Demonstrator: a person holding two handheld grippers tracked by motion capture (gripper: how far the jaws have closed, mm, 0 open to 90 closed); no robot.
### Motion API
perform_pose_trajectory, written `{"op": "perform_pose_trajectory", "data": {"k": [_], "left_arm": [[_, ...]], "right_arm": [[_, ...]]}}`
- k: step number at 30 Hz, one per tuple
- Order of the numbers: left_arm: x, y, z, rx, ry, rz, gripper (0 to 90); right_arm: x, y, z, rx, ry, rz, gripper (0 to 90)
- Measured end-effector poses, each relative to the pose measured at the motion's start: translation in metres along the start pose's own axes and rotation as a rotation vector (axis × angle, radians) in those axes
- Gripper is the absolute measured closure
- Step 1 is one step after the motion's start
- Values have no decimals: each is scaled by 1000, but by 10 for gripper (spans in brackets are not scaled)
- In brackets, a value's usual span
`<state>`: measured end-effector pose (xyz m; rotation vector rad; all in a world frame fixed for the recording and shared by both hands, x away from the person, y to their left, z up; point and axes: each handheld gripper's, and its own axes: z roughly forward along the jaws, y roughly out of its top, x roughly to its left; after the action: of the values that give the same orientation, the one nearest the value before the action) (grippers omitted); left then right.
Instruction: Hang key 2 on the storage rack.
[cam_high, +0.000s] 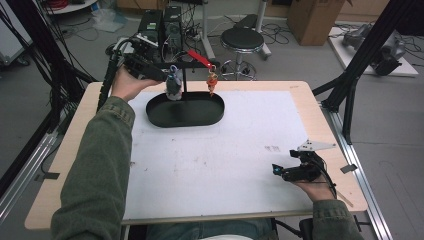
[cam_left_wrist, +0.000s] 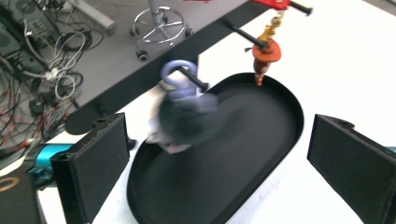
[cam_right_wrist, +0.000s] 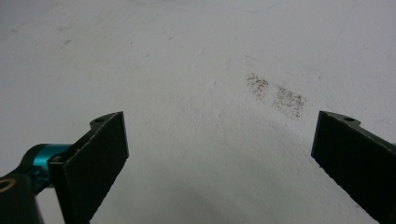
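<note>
Item: grey-blue plush keychain (cam_left_wrist: 187, 116), hanging by its loop from a peg of the black rack (cam_left_wrist: 196, 79), over the black oval tray (cam_left_wrist: 280, 154) near the worktop's far-left edge; its outline is showing blurred.

Item: orange keychain (cam_high: 212, 80), hanging from a neighbouring peg above the tray's far rim.

Left claw (cam_left_wrist: 219, 158): standing wide open just in front of the plush, pads touching nothing.

Right claw (cam_high: 276, 170): resting open over the white mat (cam_right_wrist: 196, 70) near the worktop's near-right corner, gripping nothing.
</note>
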<state>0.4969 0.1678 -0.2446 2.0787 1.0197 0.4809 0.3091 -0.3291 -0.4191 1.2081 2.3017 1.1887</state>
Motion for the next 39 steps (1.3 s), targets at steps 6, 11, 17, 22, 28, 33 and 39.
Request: {"op": "perform_pose_trajectory", "data": {"k": [6,11,17,22,28,33,39], "left_arm": [[-3,-6,-6,-8,-13,6,18],[-4,-19,-12,-22,-23,1,17],[-4,-39,-17,-41,-49,-6,17],[0,-60,-22,-58,-55,-20,17],[3,-81,-29,-67,-53,-32,17],[0,-94,-33,-66,-61,-33,17],[-2,-107,-35,-48,-59,-26,17]], "right_arm": [[0,0,-1,-6,-6,2,29],[-1,0,-2,-12,-13,6,29],[0,0,-2,-11,-18,7,29],[0,-1,-1,-7,-22,9,29],[-1,-1,0,-4,-26,10,28],[0,-1,1,0,-27,9,28],[0,0,1,0,-29,6,28]]}}
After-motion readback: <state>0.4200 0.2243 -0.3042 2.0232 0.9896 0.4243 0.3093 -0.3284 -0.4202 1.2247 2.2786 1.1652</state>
